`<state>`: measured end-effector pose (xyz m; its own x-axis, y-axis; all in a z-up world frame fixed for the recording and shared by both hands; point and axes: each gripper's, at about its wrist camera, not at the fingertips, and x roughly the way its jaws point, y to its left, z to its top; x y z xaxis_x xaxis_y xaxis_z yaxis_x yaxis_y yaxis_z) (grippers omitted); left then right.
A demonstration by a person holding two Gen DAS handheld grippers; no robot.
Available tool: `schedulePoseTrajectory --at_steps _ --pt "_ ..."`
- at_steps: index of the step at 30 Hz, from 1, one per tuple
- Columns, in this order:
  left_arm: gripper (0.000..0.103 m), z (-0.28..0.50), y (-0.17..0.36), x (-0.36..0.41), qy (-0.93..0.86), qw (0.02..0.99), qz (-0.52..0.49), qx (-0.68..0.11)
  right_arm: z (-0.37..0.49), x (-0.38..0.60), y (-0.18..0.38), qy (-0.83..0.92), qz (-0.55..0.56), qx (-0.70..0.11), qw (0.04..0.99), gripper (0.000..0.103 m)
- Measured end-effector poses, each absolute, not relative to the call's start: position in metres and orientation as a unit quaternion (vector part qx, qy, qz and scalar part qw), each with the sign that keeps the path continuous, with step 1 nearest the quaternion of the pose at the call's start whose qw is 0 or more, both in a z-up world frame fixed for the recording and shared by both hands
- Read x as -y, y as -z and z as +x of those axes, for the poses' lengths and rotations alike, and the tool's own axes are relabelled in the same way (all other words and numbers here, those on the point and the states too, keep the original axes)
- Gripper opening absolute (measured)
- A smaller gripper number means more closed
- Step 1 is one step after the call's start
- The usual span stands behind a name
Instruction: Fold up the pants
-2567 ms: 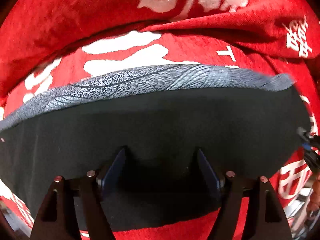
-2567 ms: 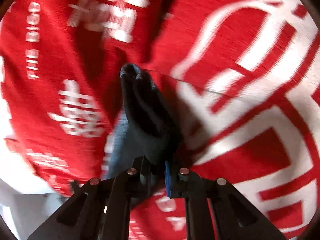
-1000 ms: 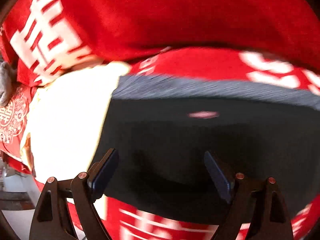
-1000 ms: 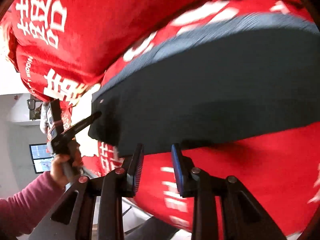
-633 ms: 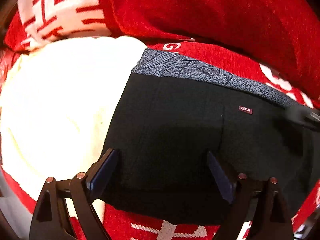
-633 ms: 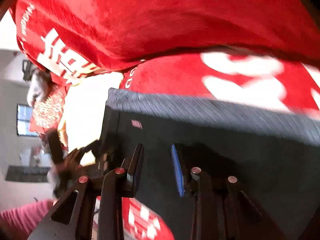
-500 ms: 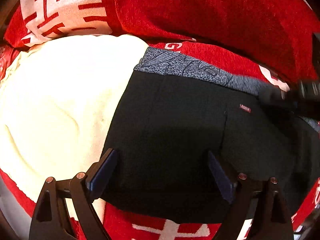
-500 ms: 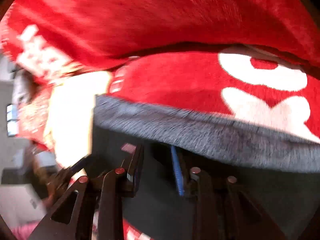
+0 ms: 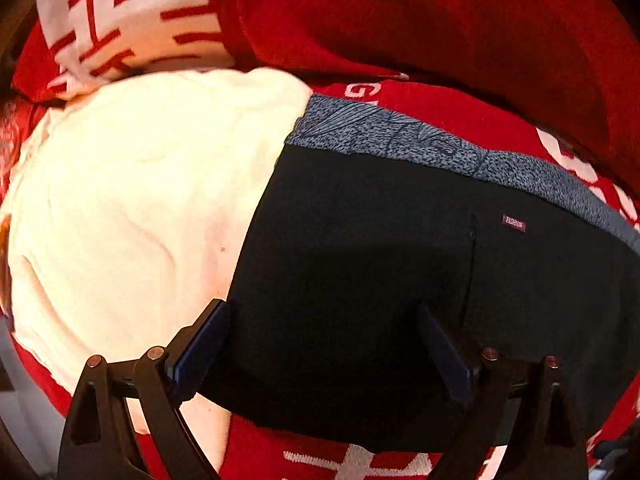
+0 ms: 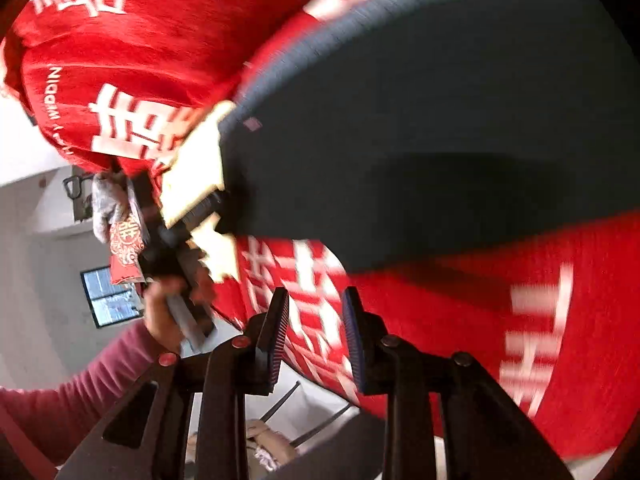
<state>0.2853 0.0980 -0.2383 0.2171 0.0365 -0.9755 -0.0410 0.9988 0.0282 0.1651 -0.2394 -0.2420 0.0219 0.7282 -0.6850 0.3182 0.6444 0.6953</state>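
Observation:
The black pants (image 9: 380,264) lie folded and flat on the red blanket, with a grey patterned waistband (image 9: 400,140) at the far edge and a small red label (image 9: 513,223). My left gripper (image 9: 320,344) is open, its fingers spread wide just over the near part of the pants, holding nothing. In the right wrist view the pants (image 10: 420,128) fill the upper right. My right gripper (image 10: 314,320) is open and empty, pulled back off the pants over the blanket's edge. The left gripper (image 10: 208,204) shows there at the pants' left edge.
A red blanket with white characters (image 9: 460,20) covers the surface and is bunched up behind the pants. A cream cloth (image 9: 140,208) lies left of the pants, touching them. Beyond the blanket's edge are a grey room and a window (image 10: 108,296). The person's pink sleeve (image 10: 80,376) is low left.
My right gripper has let go and swung back from over the waistband to the near blanket edge. My left gripper has stayed open over the pants, hardly moving.

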Motion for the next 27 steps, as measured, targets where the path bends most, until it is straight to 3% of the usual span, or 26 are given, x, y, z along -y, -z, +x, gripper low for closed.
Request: schedulePoseTrajectory --at_steps 7,14,15,16,17,19,21,25,26,27 --pt "0.096 0.288 0.239 -0.094 -0.037 0.778 0.007 -0.628 0.165 0.271 0.256 -0.129 0.486 -0.597 0.625 0.033" --pt "0.102 0.282 0.235 -0.089 -0.053 0.774 -0.003 -0.631 0.169 0.275 0.272 -0.134 0.495 -0.597 0.617 0.033" --pt "0.102 0.282 0.235 -0.089 -0.053 0.773 -0.004 -0.632 0.173 0.268 0.281 -0.125 0.497 -0.608 0.607 0.03" --pt "0.102 0.282 0.235 -0.089 -0.053 0.773 -0.002 -0.632 0.176 0.27 0.288 -0.109 0.504 -0.618 0.594 0.017" --pt "0.102 0.282 0.235 -0.088 -0.054 0.773 0.002 -0.633 0.178 0.272 0.287 -0.107 0.511 -0.615 0.591 0.011" --pt "0.102 0.285 0.237 -0.085 -0.054 0.774 0.012 -0.631 0.179 0.268 0.264 -0.124 0.5 -0.594 0.618 0.008" --pt "0.102 0.284 0.238 -0.082 -0.05 0.778 0.019 -0.626 0.175 0.265 0.246 -0.13 0.466 -0.59 0.646 0.008" --pt "0.103 0.284 0.237 -0.086 -0.058 0.769 0.01 -0.637 0.16 0.262 0.272 -0.078 0.421 -0.643 0.635 0.008" --pt "0.103 0.284 0.231 -0.084 -0.058 0.764 0.014 -0.642 0.156 0.266 0.267 -0.071 0.418 -0.646 0.635 0.012" --pt "0.103 0.283 0.226 -0.081 -0.049 0.768 0.021 -0.639 0.154 0.268 0.263 -0.065 0.407 -0.652 0.637 0.025"
